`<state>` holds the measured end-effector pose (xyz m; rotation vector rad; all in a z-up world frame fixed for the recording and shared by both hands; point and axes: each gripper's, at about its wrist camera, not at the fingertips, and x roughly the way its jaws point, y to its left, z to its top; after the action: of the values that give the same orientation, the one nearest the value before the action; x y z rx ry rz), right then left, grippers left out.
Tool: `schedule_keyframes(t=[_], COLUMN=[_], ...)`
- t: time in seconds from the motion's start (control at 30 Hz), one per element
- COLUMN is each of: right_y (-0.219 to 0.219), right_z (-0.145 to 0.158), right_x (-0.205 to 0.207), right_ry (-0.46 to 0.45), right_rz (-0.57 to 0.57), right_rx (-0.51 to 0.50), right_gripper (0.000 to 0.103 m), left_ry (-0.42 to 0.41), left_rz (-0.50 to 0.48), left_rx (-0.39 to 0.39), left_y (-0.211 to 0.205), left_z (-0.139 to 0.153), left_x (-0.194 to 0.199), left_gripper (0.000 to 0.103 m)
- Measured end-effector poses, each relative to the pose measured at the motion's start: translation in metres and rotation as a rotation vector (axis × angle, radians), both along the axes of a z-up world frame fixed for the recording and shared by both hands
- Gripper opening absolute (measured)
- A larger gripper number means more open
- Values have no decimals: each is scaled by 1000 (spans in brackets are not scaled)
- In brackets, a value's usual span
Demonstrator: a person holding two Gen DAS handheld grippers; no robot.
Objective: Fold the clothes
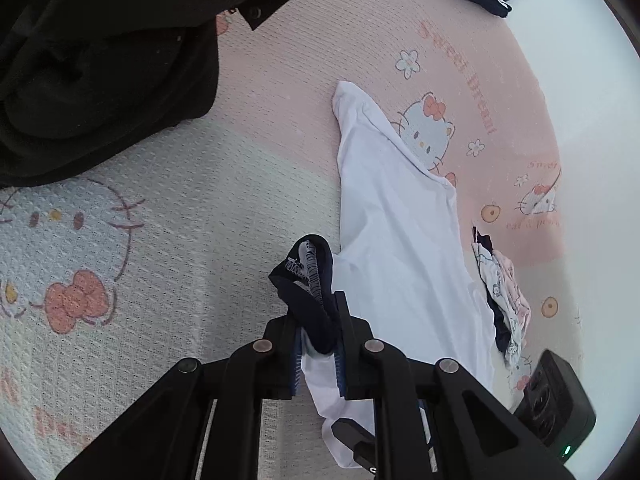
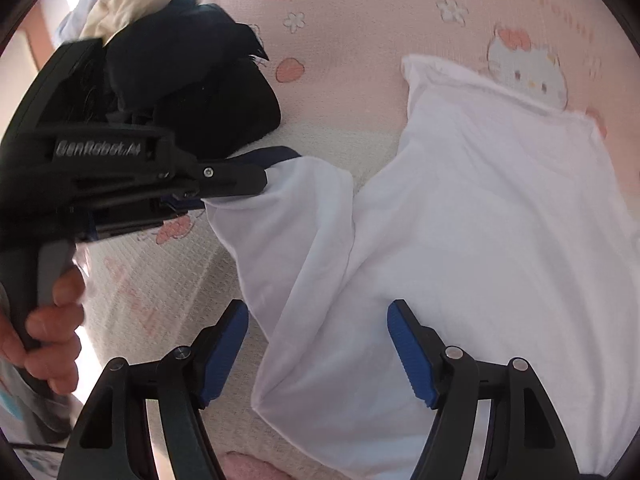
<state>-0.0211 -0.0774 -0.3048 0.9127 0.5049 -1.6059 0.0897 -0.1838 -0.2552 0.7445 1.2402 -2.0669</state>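
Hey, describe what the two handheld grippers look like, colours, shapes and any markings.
Both are black plastic with angled linkage arms and round silver pivot pins. The right gripper has ribbed blue pads on its fingers. The left gripper, seen from the side, bears grey "GenRobot.AI" lettering and a grey trigger-style handle.

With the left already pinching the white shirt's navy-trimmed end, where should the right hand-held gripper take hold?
Probably the free lower edge of the white shirt, straight ahead of the open right hand-held gripper. The cloth lies flat there between its pads, so a low approach from the near side suits. The left hand-held gripper is shut on the trim.
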Motion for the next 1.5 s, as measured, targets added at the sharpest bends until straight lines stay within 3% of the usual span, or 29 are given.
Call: schedule_keyframes(t=[0.2, 0.33, 0.43, 0.53, 0.57, 0.63, 0.7, 0.83, 1.17, 1.33, 1.4, 1.47, 1.5], right_y=[7, 12, 21, 26, 25, 24, 21, 12, -22, -49, -58, -64, -67], right_z=[-5, -10, -6, -9, -9, -9, -10, -15, -6, -17, -18, -19, -21], right_x=[26, 39, 45, 62, 66, 70, 67, 65, 104, 107, 101, 94, 92], right_ry=[238, 273, 323, 430, 455, 479, 491, 489, 628, 648, 590, 528, 504], right_rz=[11, 24, 35, 61, 73, 89, 66, 75, 240, 241, 208, 185, 176], right_rx=[15, 17, 0, -4, -2, -1, 9, 33, -61, -14, 5, 37, 60], right_gripper=[72, 72, 72, 72, 72, 72, 72, 72, 72, 71, 63, 13, 10], left_ry=[6, 32, 42, 86, 92, 82, 103, 144, 150, 127, 94, 80, 97], left_rz=[4, -13, -49, -21, -4, 27, 50, 88, 122, 107, 108, 112, 114], left_rx=[2, 29, 87, 169, 182, 188, 207, 291, 273, 235, 215, 207, 216], left_y=[-3, -2, -1, -3, -4, -4, -3, -4, -2, -3, -4, -5, -6], left_z=[5, 1, -6, -15, -17, -19, -22, -31, -25, -19, -19, -20, -22], left_x=[12, 18, 19, 25, 28, 34, 41, 52, 72, 77, 78, 80, 83], left_gripper=[11, 11, 11, 15, 18, 48, 61, 61, 61, 61, 61, 62, 63])
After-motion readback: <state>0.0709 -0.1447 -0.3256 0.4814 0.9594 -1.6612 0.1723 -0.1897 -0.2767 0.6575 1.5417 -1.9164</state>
